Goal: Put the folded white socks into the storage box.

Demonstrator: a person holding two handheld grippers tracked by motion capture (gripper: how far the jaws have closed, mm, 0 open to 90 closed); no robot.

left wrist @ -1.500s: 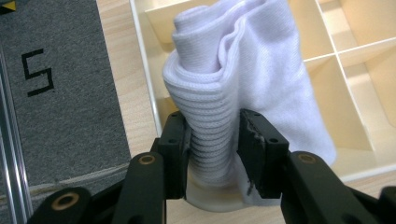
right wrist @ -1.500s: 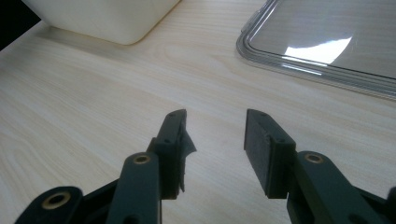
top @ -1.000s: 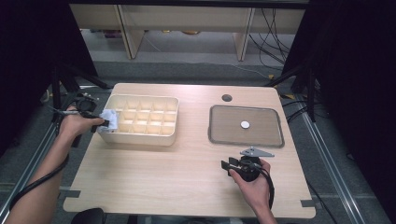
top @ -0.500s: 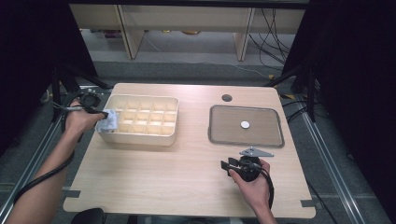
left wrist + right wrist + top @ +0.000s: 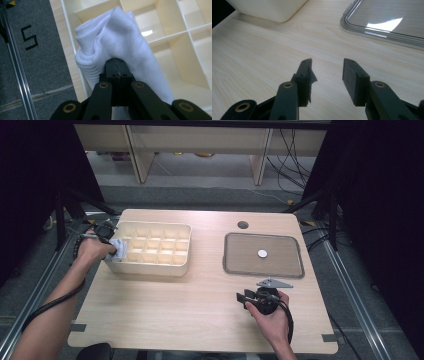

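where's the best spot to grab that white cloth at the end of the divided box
Grip the white ribbed cloth at its bunched fold, coming from above over the left end wall of the cream compartment box. The left gripper is shut there: the folds stand proud of the dividers, so the jaws likely clear the walls.

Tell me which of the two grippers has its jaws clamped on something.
The left gripper: its jaws have just closed on the white cloth at the left end of the divided box. The right gripper rests open and empty.
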